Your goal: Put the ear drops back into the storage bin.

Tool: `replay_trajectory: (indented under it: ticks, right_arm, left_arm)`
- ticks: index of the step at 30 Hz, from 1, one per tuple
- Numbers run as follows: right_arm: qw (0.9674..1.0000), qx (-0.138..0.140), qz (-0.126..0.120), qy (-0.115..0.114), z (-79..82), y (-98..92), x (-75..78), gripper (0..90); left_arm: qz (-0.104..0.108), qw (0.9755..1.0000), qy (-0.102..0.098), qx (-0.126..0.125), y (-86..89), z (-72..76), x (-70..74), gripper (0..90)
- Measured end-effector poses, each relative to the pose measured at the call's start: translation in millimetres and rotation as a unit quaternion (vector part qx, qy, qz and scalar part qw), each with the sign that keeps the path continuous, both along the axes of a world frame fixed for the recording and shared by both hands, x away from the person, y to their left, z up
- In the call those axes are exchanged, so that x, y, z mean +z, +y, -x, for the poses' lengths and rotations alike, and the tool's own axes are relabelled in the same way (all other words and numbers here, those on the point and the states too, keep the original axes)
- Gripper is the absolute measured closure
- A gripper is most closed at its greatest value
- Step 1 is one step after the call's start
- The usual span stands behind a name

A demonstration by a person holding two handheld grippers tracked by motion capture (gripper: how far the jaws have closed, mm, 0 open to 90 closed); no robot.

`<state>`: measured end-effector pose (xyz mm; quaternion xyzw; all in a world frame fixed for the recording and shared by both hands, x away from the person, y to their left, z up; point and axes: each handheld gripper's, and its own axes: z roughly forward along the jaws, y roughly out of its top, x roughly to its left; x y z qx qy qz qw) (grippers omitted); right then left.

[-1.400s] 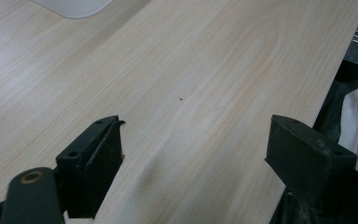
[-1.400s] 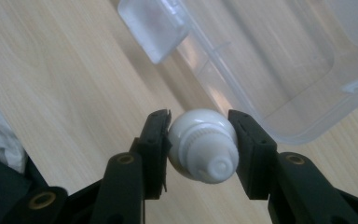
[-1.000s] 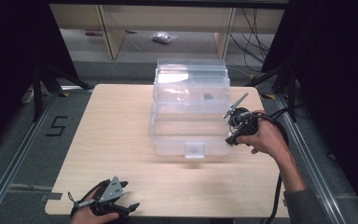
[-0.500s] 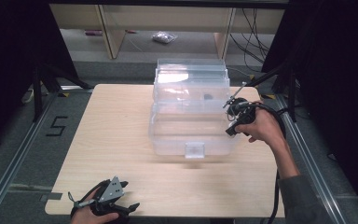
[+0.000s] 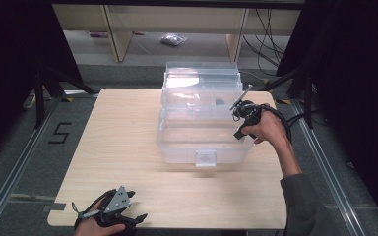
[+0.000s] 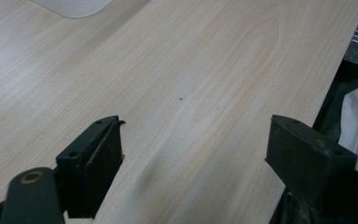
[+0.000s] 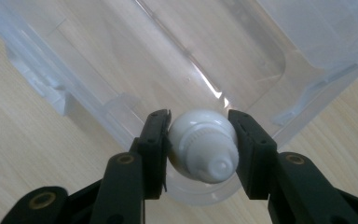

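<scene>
Tube (image 7: pixel 204 151) cap-toward-camera between right gripper (image 7: pixel 200 140) fingers (image 7: pixel 154 140)

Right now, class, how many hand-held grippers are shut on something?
1. The right hand-held gripper, at the clear plastic box's right side, is shut on a white bottle. The left hand-held gripper, at the table's near-left edge, is open.
</scene>
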<state>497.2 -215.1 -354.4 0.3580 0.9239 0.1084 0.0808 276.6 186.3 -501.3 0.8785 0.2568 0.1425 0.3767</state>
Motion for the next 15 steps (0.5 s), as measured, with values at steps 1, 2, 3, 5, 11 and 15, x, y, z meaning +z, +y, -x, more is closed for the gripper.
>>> replay_trajectory:
  ticks: [1,2,3,5,11,15]
  right_arm:
    - [1.0000,0.000,0.000,0.000,0.0,0.0,0.0,60.1]
    - [1.0000,-0.001,-0.002,0.005,-3.2,0.7,-3.5,60.1]
    - [1.0000,-0.003,-0.001,0.006,-4.2,1.1,-4.7,60.1]
    - [0.9999,-0.008,0.000,0.010,-6.5,2.4,-8.1,60.1]
    - [0.9997,-0.013,0.008,0.020,-14.1,4.2,-16.4,60.1]
    - [0.9994,-0.015,0.016,0.025,-20.8,5.0,-24.0,60.1]
  left_arm:
    - [0.000,1.0000,0.000,0.000,0.0,0.0,0.0,17.9]
    - [0.000,1.0000,0.000,0.000,-0.1,0.0,-0.1,17.9]
    - [0.002,1.0000,0.002,0.000,-0.3,0.3,-0.2,17.9]
    - [-0.001,1.0000,0.000,0.000,0.0,0.0,-0.1,17.9]
    - [0.000,1.0000,0.000,0.000,-0.1,0.0,-0.1,17.9]
    - [0.001,1.0000,0.000,0.000,0.1,0.1,0.0,17.9]
